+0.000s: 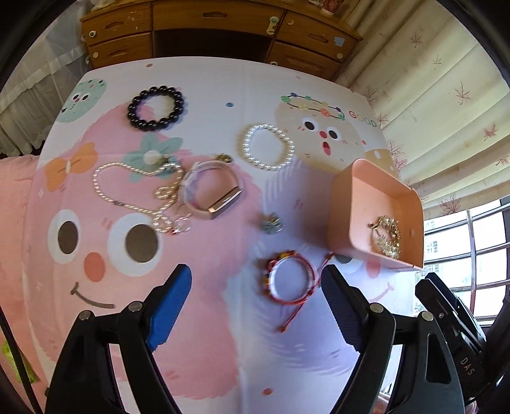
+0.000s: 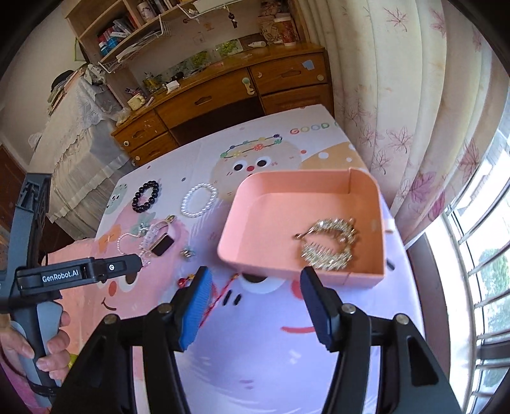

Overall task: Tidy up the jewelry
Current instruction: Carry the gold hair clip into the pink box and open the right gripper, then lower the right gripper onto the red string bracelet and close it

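My left gripper (image 1: 256, 277) is open above the cartoon cloth. A red string bracelet (image 1: 290, 280) lies on the cloth in the gap between its fingers, nearer the right one, and no pad presses on it. A pink tray (image 1: 360, 197) at the right holds a gold comb-like ornament (image 1: 387, 235). My right gripper (image 2: 255, 280) is open and holds nothing, just short of the pink tray's (image 2: 280, 216) near rim, with the gold ornament (image 2: 331, 245) inside. Further back lie a black bead bracelet (image 1: 156, 108), a pearl bracelet (image 1: 266, 146), a silver chain (image 1: 134, 188), a pink-strapped watch (image 1: 213, 191) and a small brooch (image 1: 272, 223).
A wooden desk with drawers (image 1: 216, 28) stands past the table's far edge. Curtains (image 2: 398, 111) and a barred window (image 2: 478, 254) run along the right. A hand (image 2: 19, 344) holds the left gripper's handle (image 2: 79, 274) at the left of the right wrist view.
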Tool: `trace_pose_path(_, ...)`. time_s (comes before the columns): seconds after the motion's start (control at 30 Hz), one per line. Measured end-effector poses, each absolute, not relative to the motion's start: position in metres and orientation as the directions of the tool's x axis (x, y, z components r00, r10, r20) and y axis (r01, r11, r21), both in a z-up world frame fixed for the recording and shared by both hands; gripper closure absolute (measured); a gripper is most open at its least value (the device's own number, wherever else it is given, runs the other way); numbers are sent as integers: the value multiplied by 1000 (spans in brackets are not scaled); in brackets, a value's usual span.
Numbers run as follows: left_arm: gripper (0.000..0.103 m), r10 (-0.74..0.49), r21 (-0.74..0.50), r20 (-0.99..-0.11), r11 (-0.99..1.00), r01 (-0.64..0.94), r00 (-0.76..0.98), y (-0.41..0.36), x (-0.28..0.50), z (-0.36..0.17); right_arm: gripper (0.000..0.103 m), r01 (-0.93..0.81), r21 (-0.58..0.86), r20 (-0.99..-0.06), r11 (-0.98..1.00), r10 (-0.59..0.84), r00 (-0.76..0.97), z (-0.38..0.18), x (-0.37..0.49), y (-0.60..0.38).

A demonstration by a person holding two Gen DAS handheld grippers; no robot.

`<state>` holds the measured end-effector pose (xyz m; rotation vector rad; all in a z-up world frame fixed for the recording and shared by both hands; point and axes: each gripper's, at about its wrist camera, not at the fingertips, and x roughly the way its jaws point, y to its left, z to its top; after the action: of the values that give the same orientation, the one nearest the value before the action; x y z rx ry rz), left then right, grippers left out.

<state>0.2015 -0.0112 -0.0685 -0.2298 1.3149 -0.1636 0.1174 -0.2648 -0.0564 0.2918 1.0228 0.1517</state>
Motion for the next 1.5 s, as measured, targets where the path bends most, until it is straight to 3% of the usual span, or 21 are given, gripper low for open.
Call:
trace_pose_path(0.27, 21, -213, -212, -943, 977, 32, 254, 32, 193, -71, 45, 75, 323, -823, 943, 241, 514, -53, 102, -225)
trace_pose_path(0.57, 21, -267, -251, -933, 963, 94, 243, 68, 202, -79, 45, 59, 326, -819, 943, 251, 517, -61, 96, -175)
trace_pose_path(0.8, 21, -360, -308, -903, 923, 230, 234, 71, 217, -85, 45, -63, 228, -823, 971, 228, 520, -80, 94, -128)
trace_pose_path(1.07, 21, -411, -280, -886, 844, 457, 216, 32, 234, -100, 60, -274, 47, -830, 961, 190, 524, -117, 94, -97)
trace_pose_path(1.23, 34, -390, -271, -909, 821, 502, 148, 8, 241, -123, 73, -290, 19, -844, 957, 171, 509, -133, 100, -98)
trace_pose_path(1.4, 39, -341, -221, -928, 829, 514, 150, -9, 246, -137, 78, -253, 10, -855, 967, 139, 499, -140, 108, -104)
trace_pose_path(1.5, 49, -326, -213, -932, 843, 494, 155, -12, 251, -144, 80, -240, 26, -856, 970, 145, 495, -141, 114, -107)
